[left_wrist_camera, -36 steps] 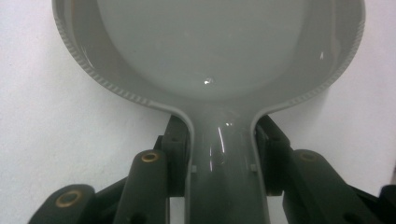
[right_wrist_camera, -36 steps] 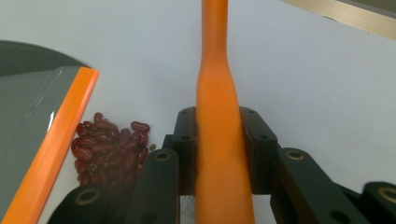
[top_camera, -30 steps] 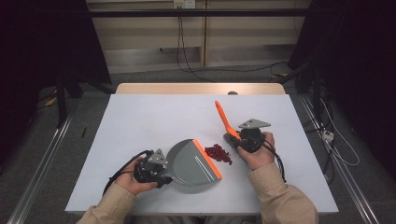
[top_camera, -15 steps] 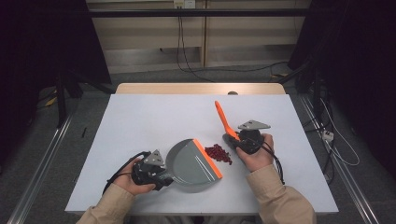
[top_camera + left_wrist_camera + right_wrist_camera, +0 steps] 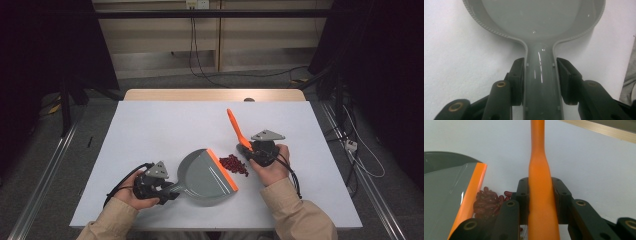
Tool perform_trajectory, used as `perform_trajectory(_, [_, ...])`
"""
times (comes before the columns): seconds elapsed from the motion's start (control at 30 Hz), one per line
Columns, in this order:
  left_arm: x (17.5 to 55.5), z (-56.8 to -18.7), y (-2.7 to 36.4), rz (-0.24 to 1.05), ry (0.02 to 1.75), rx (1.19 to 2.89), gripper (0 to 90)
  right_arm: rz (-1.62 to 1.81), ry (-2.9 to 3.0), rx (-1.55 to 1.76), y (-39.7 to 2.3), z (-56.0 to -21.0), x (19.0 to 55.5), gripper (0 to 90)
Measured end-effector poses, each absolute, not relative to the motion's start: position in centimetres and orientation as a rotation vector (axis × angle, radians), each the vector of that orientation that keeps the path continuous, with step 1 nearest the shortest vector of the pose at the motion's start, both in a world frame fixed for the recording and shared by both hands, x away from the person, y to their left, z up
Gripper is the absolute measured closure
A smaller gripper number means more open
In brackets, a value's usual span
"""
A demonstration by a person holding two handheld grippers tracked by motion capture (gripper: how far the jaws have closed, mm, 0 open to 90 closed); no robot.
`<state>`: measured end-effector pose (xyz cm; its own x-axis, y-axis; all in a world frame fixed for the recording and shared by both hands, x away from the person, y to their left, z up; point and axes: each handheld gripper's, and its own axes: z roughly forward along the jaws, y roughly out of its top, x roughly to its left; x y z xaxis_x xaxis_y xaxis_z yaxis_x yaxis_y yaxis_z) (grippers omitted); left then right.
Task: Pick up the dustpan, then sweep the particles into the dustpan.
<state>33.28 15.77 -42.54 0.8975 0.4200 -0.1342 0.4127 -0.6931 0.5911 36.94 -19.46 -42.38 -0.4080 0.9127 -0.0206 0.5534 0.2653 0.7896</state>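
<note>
On the white table (image 5: 165, 125), left claw (image 5: 541, 80) clamping grey dustpan (image 5: 202, 175) handle (jaws just closing), right claw (image 5: 541, 200) gripping orange brush (image 5: 539, 170) beside red beans (image 5: 234, 164).

White table (image 5: 150, 130), grey floor (image 5: 45, 165) — dark curtains (image 5: 45, 45)

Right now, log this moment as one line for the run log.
left gripper: shut on dustpan handle | right gripper: shut on orange brush handle | red beans: piled at dustpan's orange lip
</note>
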Motion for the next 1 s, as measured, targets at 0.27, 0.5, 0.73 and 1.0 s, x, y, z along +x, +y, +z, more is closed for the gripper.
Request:
perform_trajectory(0.27, [33.3, -42.4, 15.6, 0.023, 0.606, 2.422, 62.1, 0.994, 2.055, 1.325, -19.3, -42.4, 36.9, 71.7])
perform_trajectory(0.5, [33.3, -42.2, 15.4, 0.020, 0.618, 2.414, 62.2, 0.993, 2.050, 1.329, -19.1, -42.4, 36.9, 71.7])
perform_trajectory(0.73, [33.6, -42.1, 15.5, 0.015, 0.579, 2.455, 62.2, 0.994, 2.056, 1.327, -18.7, -42.4, 36.9, 71.8])
perform_trajectory(1.0, [33.6, -42.1, 15.2, -0.006, 0.602, 2.440, 62.3, 0.986, 2.064, 1.324, -18.0, -42.4, 36.8, 71.7])
